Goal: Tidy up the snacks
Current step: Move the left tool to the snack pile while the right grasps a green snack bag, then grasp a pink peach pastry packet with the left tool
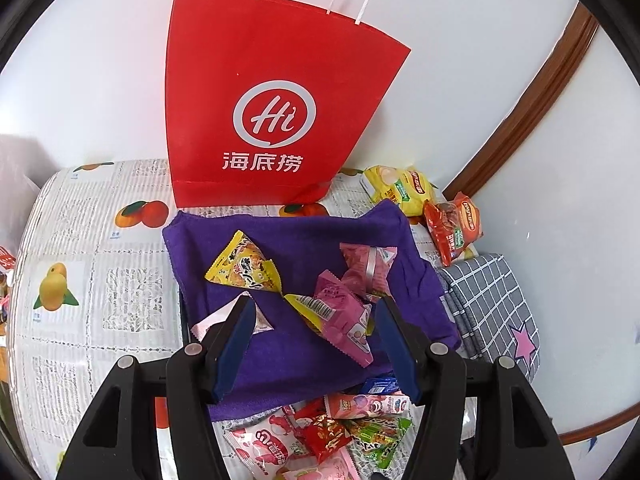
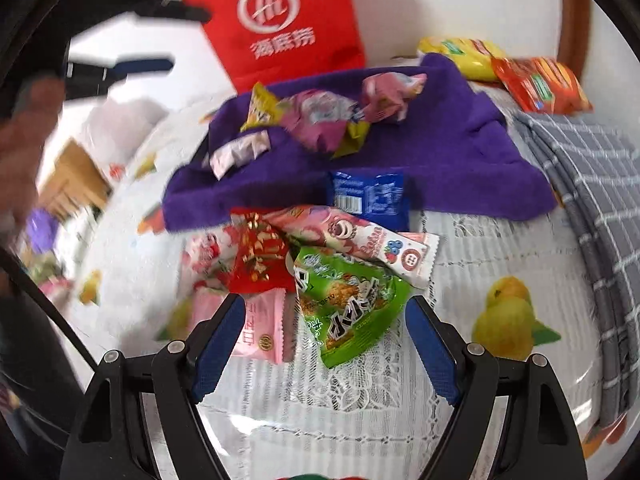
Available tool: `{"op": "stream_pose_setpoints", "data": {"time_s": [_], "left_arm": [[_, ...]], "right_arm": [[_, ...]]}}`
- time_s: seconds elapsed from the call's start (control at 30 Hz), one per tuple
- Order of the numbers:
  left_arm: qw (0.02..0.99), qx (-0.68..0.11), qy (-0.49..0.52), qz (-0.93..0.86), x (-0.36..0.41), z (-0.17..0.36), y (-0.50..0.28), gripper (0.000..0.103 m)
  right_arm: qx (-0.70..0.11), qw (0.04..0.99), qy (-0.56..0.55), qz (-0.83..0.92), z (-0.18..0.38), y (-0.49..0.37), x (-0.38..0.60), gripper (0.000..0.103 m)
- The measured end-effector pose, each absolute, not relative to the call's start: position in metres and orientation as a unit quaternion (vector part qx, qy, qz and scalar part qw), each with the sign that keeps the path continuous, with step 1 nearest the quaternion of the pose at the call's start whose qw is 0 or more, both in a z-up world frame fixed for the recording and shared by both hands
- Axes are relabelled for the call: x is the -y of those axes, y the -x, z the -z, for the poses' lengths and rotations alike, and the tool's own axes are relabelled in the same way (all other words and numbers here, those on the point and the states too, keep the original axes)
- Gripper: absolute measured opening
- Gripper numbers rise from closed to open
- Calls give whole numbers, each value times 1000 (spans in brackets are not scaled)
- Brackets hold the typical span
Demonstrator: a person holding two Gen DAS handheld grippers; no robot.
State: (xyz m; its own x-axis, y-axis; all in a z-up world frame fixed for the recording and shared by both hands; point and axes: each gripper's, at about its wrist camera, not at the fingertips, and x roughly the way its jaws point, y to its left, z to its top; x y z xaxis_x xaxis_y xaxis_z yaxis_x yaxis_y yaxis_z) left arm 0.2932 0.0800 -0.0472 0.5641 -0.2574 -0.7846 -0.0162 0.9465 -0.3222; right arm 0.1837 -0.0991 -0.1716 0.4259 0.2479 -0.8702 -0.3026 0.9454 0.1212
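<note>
A purple cloth [image 1: 304, 236] lies on the table and carries a yellow triangular snack [image 1: 244, 266], two pink packets [image 1: 344, 316] and a small white packet [image 1: 262, 320]. My left gripper [image 1: 316, 336] hovers open above them, holding nothing. In front of the cloth is a pile of snacks: a green packet [image 2: 352, 308], a red one [image 2: 256, 256], a long pink-white one [image 2: 360, 240] and a blue one [image 2: 368, 196]. My right gripper [image 2: 325, 320] is open, its fingers on either side of the green packet, with the pads clear of it. The right wrist view is motion-blurred.
A red paper bag [image 1: 272, 112] stands upright behind the cloth against the white wall. Yellow [image 1: 400, 188] and orange snack packs [image 1: 452, 224] lie at the back right beside a folded grey checked cloth [image 1: 492, 304]. A fruit-print tablecloth [image 1: 80, 248] covers the table. A hand [image 2: 24, 136] holds the left gripper [image 2: 190, 40].
</note>
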Motion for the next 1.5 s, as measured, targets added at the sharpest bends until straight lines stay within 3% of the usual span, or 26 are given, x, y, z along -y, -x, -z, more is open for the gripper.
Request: {"op": "stream_pose_setpoints", "data": {"time_s": [0.17, 0.23, 0.3, 0.4, 0.67, 1.07, 1.5], "left_arm": [[871, -465, 146, 67, -78, 48, -294, 60], [870, -466, 147, 69, -78, 49, -294, 60], [865, -470, 156, 79, -78, 50, -294, 60], [870, -466, 148, 62, -76, 47, -291, 60], [882, -458, 112, 24, -67, 50, -269, 60], [839, -531, 114, 8, -70, 132, -199, 60], [808, -567, 158, 35, -24, 177, -170, 60]], "right_arm": [[-516, 842, 44, -154, 191, -197, 89, 80], [-522, 839, 51, -146, 199, -199, 89, 70], [-518, 841, 65, -141, 203, -199, 89, 51], [-512, 844, 45, -153, 198, -191, 96, 48], [-491, 857, 24, -156, 179, -170, 133, 47], [-489, 862, -11, -130, 181, -149, 178, 47], [-480, 867, -28, -134, 177, -132, 206, 47]]}}
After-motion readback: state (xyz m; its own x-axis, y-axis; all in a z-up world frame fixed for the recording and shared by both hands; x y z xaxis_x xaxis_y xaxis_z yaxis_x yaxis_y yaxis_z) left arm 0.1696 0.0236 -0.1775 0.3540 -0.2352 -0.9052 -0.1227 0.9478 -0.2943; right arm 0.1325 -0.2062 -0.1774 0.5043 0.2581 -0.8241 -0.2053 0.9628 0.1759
